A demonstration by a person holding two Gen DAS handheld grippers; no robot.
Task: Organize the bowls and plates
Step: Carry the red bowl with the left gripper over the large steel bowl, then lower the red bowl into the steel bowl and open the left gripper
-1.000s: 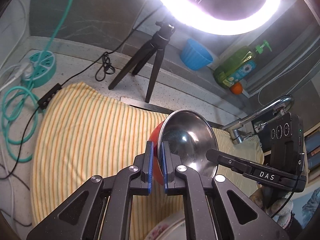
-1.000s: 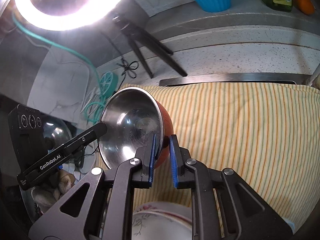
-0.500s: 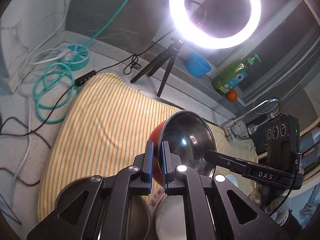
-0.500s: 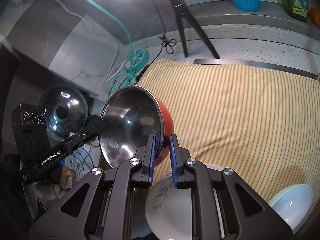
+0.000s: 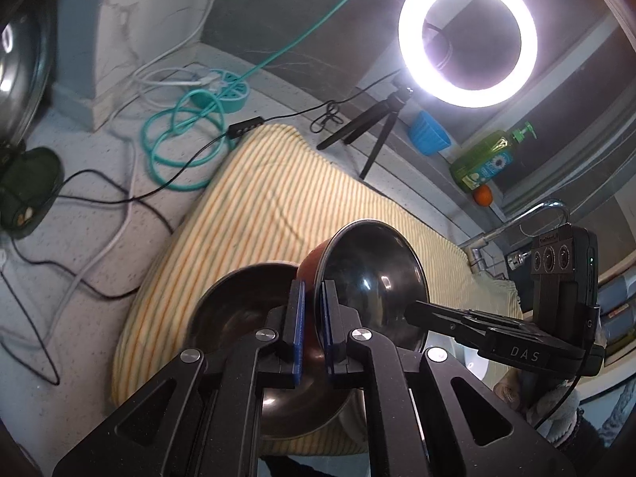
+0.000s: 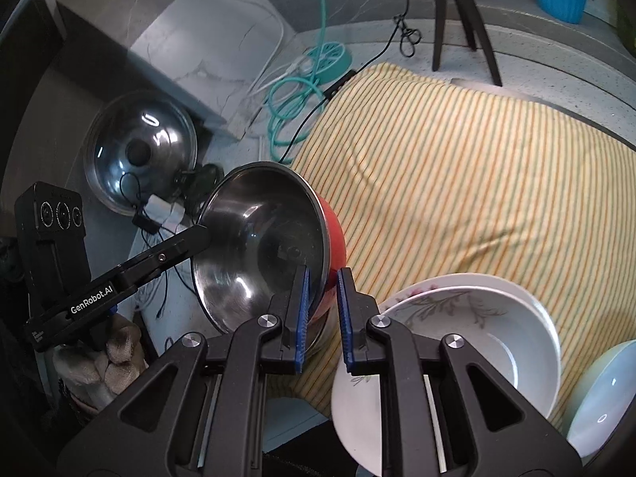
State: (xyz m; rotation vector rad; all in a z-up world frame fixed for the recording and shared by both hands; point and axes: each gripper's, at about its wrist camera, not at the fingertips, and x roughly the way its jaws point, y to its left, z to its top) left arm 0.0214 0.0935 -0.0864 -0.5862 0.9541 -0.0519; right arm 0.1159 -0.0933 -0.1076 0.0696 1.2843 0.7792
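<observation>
Red-sided steel bowl, shiny inside and red outside, hangs tilted in the air above the striped yellow cloth, gripped at opposite points of its rim by both tools. The right hand-held gripper is clamped on the near rim, one blue pad inside and one against the red wall. The left hand-held gripper is clamped on the rim on the other side in the same way; in the right view its black fingers reach the bowl from the left.

Just below the held bowl, in the left view, a second dark metal bowl rests on the cloth near its front edge; whether the two bowls touch is hard to tell. To the right of the red bowl, a white floral plate sits in a stack at the cloth's near edge, with a pale blue-green bowl beside it.

The cloth lies on a speckled worktop. Farther back stand a lit ring light on a small tripod, a blue cup, a green soap bottle and coils of teal cable. A glass pot lid leans at the left.
</observation>
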